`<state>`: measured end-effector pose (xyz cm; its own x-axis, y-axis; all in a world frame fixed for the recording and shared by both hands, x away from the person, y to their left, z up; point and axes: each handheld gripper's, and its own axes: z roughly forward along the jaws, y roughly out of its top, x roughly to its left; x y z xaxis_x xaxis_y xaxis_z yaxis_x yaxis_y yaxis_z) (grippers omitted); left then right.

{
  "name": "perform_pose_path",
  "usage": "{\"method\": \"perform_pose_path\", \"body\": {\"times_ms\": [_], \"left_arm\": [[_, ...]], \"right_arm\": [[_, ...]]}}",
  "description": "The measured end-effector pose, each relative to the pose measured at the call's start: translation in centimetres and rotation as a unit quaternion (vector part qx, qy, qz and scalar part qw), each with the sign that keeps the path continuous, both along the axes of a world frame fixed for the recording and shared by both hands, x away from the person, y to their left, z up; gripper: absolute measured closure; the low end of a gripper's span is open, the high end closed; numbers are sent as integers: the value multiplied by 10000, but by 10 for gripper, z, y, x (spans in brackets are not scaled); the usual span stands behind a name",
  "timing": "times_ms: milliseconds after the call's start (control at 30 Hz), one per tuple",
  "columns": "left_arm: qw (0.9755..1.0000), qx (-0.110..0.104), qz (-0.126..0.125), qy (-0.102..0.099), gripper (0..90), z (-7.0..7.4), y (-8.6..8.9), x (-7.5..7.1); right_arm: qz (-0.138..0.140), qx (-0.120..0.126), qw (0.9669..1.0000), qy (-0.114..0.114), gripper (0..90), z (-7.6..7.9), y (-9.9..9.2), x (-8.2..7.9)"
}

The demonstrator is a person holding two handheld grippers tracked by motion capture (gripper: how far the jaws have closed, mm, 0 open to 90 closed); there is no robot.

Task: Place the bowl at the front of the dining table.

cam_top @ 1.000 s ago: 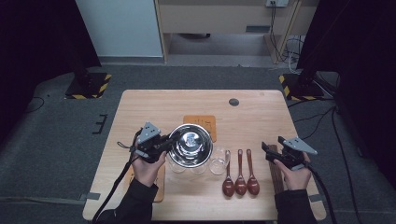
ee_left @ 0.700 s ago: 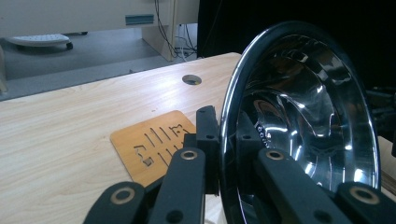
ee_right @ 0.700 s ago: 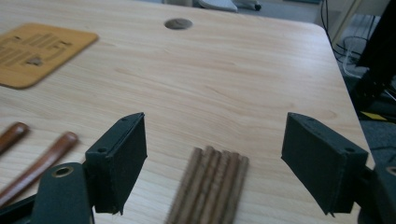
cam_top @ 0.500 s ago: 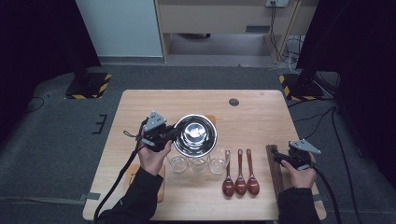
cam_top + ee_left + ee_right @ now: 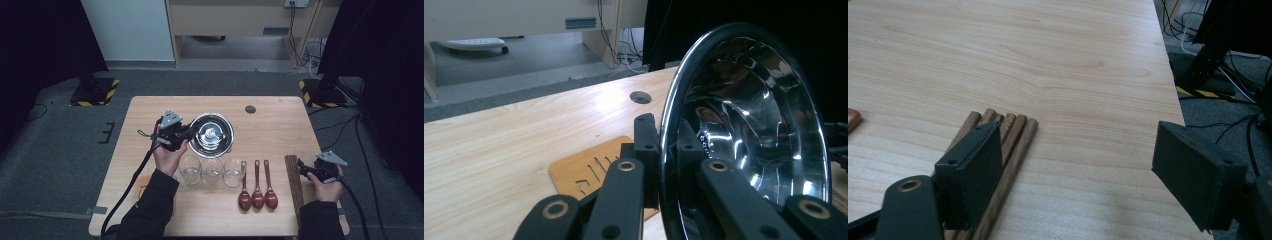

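My left gripper (image 5: pixel 186 132) is shut on the rim of a shiny steel bowl (image 5: pixel 211 134), holding it over the middle of the table. In the left gripper view both jaws pinch the bowl (image 5: pixel 749 130) at its edge, above a wooden trivet (image 5: pixel 589 172). Three empty glasses (image 5: pixel 212 170) stand in a row just nearer than the bowl. My right gripper (image 5: pixel 301 168) is low at the right edge, beside a bundle of wooden chopsticks (image 5: pixel 293 187). Its jaws have just been opening and stand apart with nothing between them; the chopsticks (image 5: pixel 1005 142) lie by the left jaw of the right gripper (image 5: pixel 1078 160).
Three wooden spoons (image 5: pixel 257 192) lie side by side between the glasses and the chopsticks. A round cable hole (image 5: pixel 250 109) sits in the far part of the wooden table (image 5: pixel 280 130). The table's right edge (image 5: pixel 1168 75) runs close to my right gripper.
My left gripper has carried the bowl away from over the glasses toward the far side. My right gripper has come nearer and lower, down beside the chopsticks.
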<state>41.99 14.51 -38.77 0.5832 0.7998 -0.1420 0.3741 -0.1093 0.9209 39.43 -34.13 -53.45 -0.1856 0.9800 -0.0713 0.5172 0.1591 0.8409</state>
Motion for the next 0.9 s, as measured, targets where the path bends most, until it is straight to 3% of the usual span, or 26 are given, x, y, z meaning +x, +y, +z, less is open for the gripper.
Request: {"method": "perform_pose_path", "body": {"times_ms": [433, 533, 900], "left_arm": [[9999, 29, 124, 91, 842, -6, -4, 25], [9997, -40, 139, 185, 842, -10, -4, 32], [9991, 36, 230, 343, 842, -19, -7, 50]], "right_arm": [[-72, 0, 9999, 153, 193, -5, -9, 1], [-66, -6, 9998, 180, 191, -5, -10, 1], [-40, -128, 9991, 395, 190, -6, -10, 3]]}}
